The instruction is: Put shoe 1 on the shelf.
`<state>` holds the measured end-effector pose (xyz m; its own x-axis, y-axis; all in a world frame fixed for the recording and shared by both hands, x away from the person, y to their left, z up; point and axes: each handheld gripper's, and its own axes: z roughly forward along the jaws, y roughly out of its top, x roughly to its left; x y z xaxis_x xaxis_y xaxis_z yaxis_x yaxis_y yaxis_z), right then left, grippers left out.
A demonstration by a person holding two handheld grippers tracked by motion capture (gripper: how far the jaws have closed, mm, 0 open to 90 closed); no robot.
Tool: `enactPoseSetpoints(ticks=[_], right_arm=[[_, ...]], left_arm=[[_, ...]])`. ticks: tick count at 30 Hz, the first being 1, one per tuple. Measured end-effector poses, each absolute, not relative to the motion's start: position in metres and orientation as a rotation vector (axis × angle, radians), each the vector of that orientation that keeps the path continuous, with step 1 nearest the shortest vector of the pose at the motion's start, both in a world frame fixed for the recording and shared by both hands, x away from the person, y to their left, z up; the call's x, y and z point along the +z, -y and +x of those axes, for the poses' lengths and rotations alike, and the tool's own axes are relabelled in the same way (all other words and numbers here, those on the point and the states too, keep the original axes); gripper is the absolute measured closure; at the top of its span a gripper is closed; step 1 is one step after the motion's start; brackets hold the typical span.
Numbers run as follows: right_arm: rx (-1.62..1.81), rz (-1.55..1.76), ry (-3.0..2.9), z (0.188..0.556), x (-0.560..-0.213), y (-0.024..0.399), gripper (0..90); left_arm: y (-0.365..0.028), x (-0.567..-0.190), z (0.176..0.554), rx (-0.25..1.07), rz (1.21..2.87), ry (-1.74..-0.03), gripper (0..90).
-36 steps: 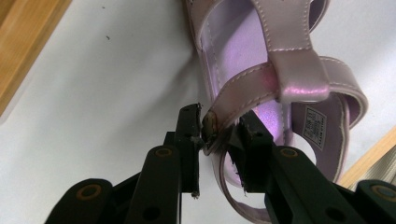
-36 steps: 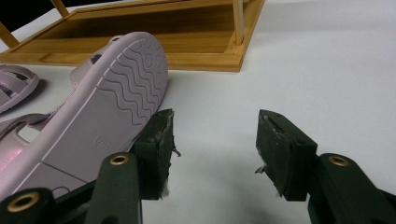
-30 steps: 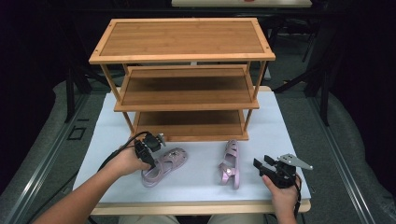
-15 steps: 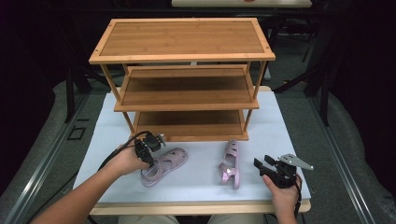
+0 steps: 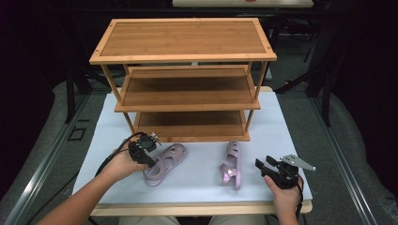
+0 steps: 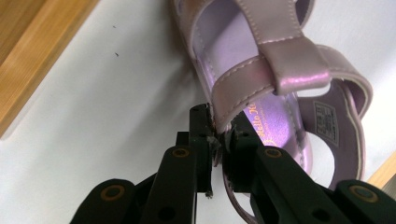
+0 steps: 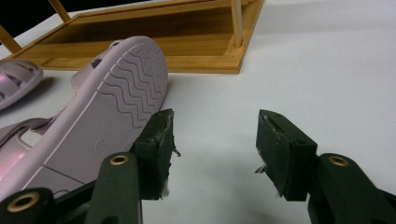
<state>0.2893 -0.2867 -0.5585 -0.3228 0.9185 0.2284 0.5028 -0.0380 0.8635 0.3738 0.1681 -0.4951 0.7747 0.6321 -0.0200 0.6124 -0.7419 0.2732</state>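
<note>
Your left gripper [image 6: 215, 140] has just been closing and pinches the left sandal's [image 5: 164, 163] side strap [image 6: 238, 81], toe pointing toward the rack [image 5: 187, 89].

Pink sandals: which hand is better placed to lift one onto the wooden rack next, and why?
Left. Its tongs have just been closing on the upright sandal's side strap; the right tongs stand open beside the tipped sandal.

We see two shiny lilac-pink sandals [image 5: 165, 161] [image 5: 232, 165]; one [image 7: 93, 121] shows a pale sole with wavy ridges. Our tongs [image 5: 149, 161] [image 5: 261, 165] are black, the rack [image 5: 183, 79] striped honey-brown bamboo, the desk [image 5: 281, 126] pale blue-white.
</note>
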Motion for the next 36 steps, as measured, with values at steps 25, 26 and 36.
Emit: enactPoseSetpoints(ticks=[25, 26, 36], right_arm=[[1.353, 1.512, -1.776, 0.291, -0.560, 0.289, 46.3], [1.352, 1.513, -1.776, 0.291, -0.560, 0.289, 46.3], [1.357, 1.531, -1.776, 0.291, -0.561, 0.290, 46.3]], left_arm=[[-0.210, -0.472, 0.300, 0.594, 1.618, -1.028, 83.0], [-0.210, -0.472, 0.297, 0.615, 1.570, -1.040, 83.0], [-0.201, -0.473, 0.283, 0.832, 1.279, -1.140, 82.9]])
